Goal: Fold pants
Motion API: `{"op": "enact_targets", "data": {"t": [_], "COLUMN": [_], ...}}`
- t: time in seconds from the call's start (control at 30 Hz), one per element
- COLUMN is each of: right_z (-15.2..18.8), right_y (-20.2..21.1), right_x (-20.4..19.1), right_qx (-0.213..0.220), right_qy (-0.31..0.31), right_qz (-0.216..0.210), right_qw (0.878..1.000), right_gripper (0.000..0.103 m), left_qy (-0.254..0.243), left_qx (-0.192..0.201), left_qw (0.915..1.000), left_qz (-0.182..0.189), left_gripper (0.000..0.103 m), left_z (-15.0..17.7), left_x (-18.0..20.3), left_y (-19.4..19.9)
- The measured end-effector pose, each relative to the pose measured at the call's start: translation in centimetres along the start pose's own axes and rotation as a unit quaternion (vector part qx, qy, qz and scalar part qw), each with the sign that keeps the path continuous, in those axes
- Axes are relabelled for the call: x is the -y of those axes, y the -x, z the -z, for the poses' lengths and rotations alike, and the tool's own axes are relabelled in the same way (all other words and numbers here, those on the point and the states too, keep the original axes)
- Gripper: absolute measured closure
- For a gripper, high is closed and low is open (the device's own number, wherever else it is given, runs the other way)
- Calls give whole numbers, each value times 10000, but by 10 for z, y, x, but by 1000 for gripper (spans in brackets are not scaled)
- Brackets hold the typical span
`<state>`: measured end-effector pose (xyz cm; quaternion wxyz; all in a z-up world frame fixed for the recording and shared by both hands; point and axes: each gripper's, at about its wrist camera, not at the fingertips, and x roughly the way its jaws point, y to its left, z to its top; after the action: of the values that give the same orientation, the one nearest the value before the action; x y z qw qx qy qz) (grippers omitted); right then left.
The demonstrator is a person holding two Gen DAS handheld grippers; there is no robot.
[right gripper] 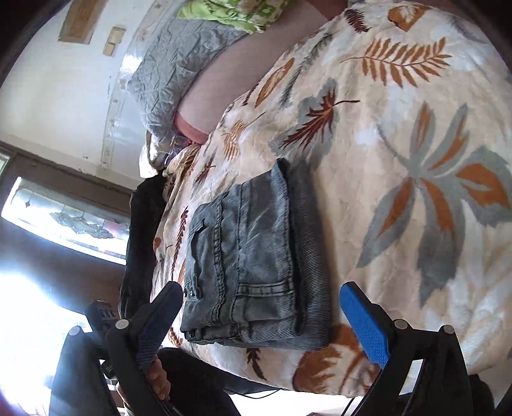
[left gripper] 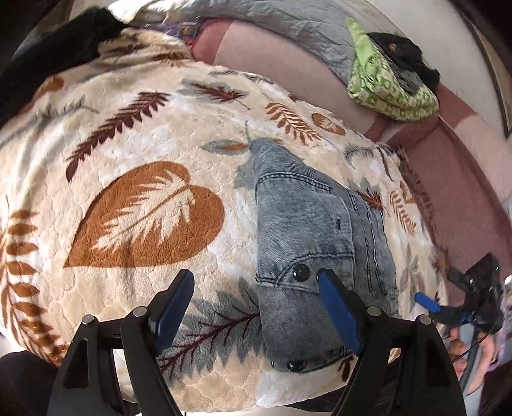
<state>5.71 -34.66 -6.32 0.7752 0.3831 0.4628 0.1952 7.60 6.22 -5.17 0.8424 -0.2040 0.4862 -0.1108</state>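
The pants [left gripper: 316, 236] are grey-blue jeans, folded into a compact rectangle on a cream leaf-print blanket [left gripper: 134, 153]. My left gripper [left gripper: 255, 276] hovers open above their near left edge; its right finger overlaps the denim in the picture, but nothing sits between the pads. At the far right edge of that view a hand holds my right gripper, one blue finger [left gripper: 427, 302] showing. In the right wrist view the folded pants [right gripper: 256, 256] lie just beyond my open right gripper [right gripper: 260, 289], whose fingers straddle the stack's width without pressing on it.
A pink sheet [left gripper: 288, 67] and a grey quilt [left gripper: 307, 28] lie behind the blanket. A green patterned cloth [left gripper: 384, 86] with a black garment [left gripper: 403, 54] on it sits at the back right. Dark fabric [right gripper: 140, 243] hangs by the bed edge near a bright window [right gripper: 64, 217].
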Motion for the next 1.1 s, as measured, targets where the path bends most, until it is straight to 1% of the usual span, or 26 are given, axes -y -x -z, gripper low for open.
{"op": "enact_targets", "data": {"t": [0.03,0.1,0.2,0.3,0.4,0.47,0.53,0.6,0.67,0.73,0.77,0.8,0.83,0.87,0.9,0.93,1.0,1.03,1.1], "right_z": [-7,-17,-28,-35,-43,-49,-53,-53,-52,-51,-51,-50,-49,-48,-48,-48,-47,-46,-44], "right_y": [-1,-4,-18,-39,-56,-65,-77,-84,-88,-92,-94,-97,-99,-101,-101,-101,-101,-101,-100], "right_x": [4,8,13,8,0,-4,-2,0,-5,-9,-10,-10,-10,-10,-10,-10,-12,-14,-20], "right_qx": [-57,-65,-182,-468,-637,-682,-821,-828,-845,-875,-893,-949,-976,-968,-974,-977,-1002,-1011,-999], "right_qy": [-77,-124,-236,-112,23,97,118,74,151,193,206,216,236,283,332,354,464,564,754], "right_qz": [-94,-144,-233,-118,13,141,428,443,465,415,424,458,563,648,710,771,1018,1139,1338], "right_qw": [9999,9998,9993,9988,9980,9975,9956,9955,9952,9951,9949,9942,9934,9928,9922,9916,9887,9867,9831], "right_gripper": [3,3,3,3,3,3,3,2,2,4,12,23,26,30,33,34,50,53,70], "left_qy": [146,346,473,532,454,409,440,483,431,335,304,298,292,264,214,151,5,-76,-262], "left_qx": [-82,-256,-489,-610,-583,-588,-649,-708,-676,-693,-682,-672,-681,-668,-661,-706,-663,-631,-555], "left_qw": [9997,9985,9958,9934,9921,9916,9909,9900,9902,9900,9902,9904,9905,9911,9918,9925,9945,9953,9968], "left_qz": [195,342,606,813,1010,1077,1094,1123,1142,1183,1179,1174,1162,1123,1069,991,816,726,514], "left_gripper": [22,22,22,22,22,22,22,22,22,23,23,23,24,32,48,51,57,58,65], "left_z": [-4,-10,-13,-17,-22,-26,-29,-31,-33,-33,-34,-34,-34,-34,-34,-33,-32,-31,-29], "left_x": [-6,-11,-12,-10,-5,-3,-2,-1,2,5,7,6,7,7,8,9,12,15,23], "left_y": [-5,-14,-28,-37,-42,-47,-55,-62,-66,-69,-71,-72,-72,-73,-73,-75,-75,-74,-71]}}
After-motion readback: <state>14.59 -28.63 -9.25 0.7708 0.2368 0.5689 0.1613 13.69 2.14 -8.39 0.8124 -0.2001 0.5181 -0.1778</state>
